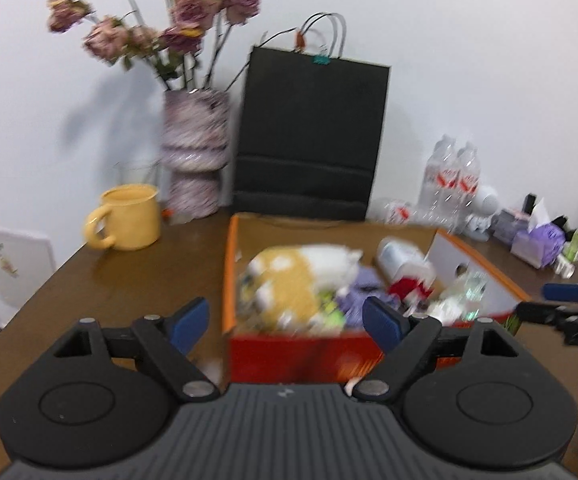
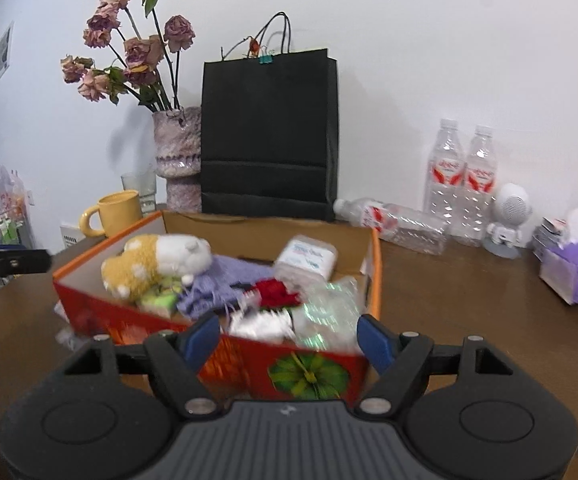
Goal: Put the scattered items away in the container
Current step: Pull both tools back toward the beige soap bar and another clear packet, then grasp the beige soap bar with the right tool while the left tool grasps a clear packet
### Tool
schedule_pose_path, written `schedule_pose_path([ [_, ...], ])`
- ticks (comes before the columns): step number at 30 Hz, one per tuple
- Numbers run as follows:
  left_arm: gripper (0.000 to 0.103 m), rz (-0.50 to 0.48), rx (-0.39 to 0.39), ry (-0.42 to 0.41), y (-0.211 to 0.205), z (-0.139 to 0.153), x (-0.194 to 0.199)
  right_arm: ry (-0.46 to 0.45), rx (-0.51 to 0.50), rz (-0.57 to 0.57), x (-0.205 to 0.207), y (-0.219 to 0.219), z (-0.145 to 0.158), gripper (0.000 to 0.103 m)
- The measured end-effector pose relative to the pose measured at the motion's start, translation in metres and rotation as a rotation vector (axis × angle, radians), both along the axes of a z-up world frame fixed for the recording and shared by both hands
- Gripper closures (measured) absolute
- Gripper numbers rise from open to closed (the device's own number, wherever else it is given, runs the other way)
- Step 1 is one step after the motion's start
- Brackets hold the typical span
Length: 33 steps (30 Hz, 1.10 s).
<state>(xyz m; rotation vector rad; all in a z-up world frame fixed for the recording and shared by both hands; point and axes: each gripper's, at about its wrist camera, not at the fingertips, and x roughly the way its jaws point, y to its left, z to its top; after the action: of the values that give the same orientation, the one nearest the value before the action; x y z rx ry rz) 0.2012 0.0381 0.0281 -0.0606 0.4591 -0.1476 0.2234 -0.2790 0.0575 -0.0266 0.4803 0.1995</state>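
Both grippers, left gripper [image 1: 287,322] and right gripper [image 2: 287,338], gape wide, empty.

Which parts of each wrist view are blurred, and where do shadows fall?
Left wrist view: nearly everything smears, worst on the orange cardboard box contents; the dried pink roses cast a soft shadow on the white wall. Right wrist view: sharper behind, the black paper bag crisp, the box's near side blurred. Both bend straight lines.
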Motion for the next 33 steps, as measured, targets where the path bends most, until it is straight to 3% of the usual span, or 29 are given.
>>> schedule_pose_path([
  [4, 0.018, 0.038, 0.015, 0.061, 0.011, -0.014, -0.015, 0.053, -0.015, -0.036, -0.012, -0.005, -0.018, 0.03],
  [8, 0.02, 0.011, 0.012, 0.11, 0.005, -0.029, -0.023, 0.109, -0.01, -0.072, -0.01, -0.003, -0.037, 0.035],
  [10, 0.029, -0.002, 0.019, 0.124, -0.005, -0.035, -0.021, 0.123, -0.006, -0.095, -0.005, -0.002, -0.042, 0.038],
  [14, 0.035, -0.035, 0.029, 0.155, -0.025, -0.047, -0.009, 0.127, 0.016, -0.145, 0.002, -0.001, -0.043, 0.041],
  [22, 0.044, 0.068, 0.083, 0.191, -0.032, -0.063, 0.025, 0.145, 0.024, -0.189, 0.013, -0.005, -0.051, 0.047],
  [33, 0.045, 0.063, 0.084, 0.188, -0.032, -0.071, 0.036, 0.198, 0.054, -0.179, 0.019, -0.009, -0.063, 0.055],
])
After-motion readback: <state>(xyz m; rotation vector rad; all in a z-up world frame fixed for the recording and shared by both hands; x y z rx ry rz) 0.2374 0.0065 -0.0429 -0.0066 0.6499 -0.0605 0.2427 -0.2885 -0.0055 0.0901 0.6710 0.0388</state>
